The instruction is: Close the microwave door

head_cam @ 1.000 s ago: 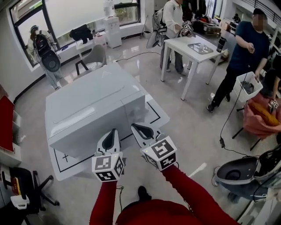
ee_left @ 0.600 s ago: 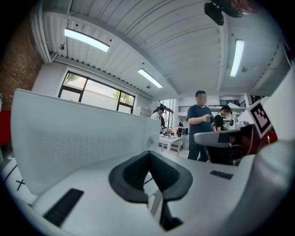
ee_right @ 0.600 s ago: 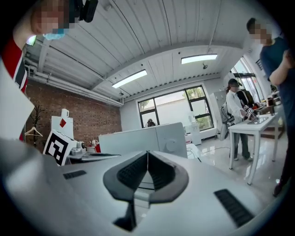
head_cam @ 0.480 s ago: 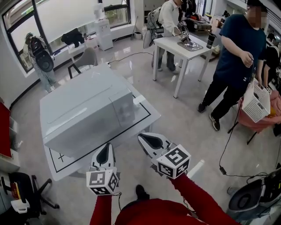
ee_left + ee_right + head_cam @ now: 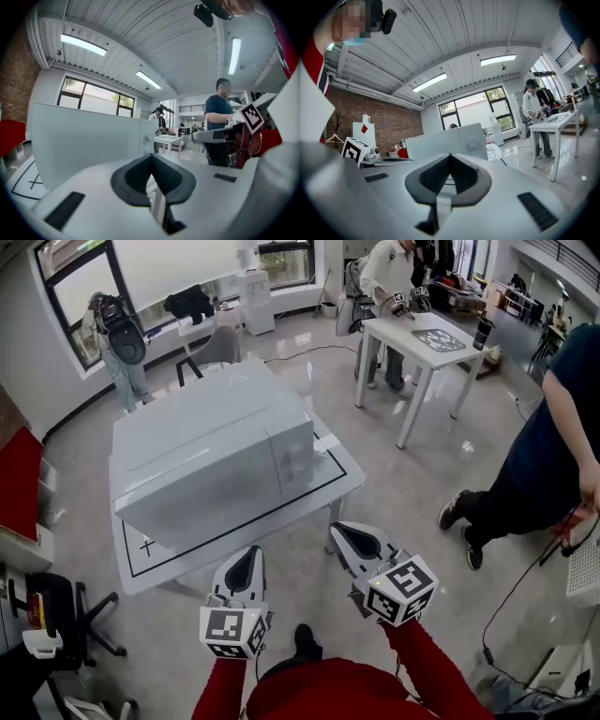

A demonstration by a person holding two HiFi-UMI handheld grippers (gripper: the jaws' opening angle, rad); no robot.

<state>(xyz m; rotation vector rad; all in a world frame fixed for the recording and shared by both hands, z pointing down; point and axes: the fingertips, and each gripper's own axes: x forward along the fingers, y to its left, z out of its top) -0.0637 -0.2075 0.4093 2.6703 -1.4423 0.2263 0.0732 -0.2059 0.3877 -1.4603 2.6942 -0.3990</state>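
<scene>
Clearly the microwave [image 5: 202, 451] stands in the middle of the white desk [image 5: 342, 476], inside a black outline drawn on the top. Its long axis runs along the desk's near edge. The front faces the person, with the control panel and round knob [image 5: 471, 140] at the end toward the desk's right corner. The door takes up the rest of the front, and it looks flush with the panel, so I judge it already shut or very nearly so.

Both tools are held back from the desk, well apart from the oven, which lies ahead of them and slightly to the left. The left tool [image 5: 249, 557] hangs just off the near edge, opposite the door, and is the nearer of the two. The right tool [image 5: 345, 531] sits off the near right corner, closer to the panel end. Each has its jaws pressed together with nothing between them. Any further push on the door would fall to the left one, moving straight forward.

No brand or lettering can be read on the oven. The only markings are the square coded patches on the tools' cubes and a small black cross [image 5: 145, 547] near the desk's near left corner.
</scene>
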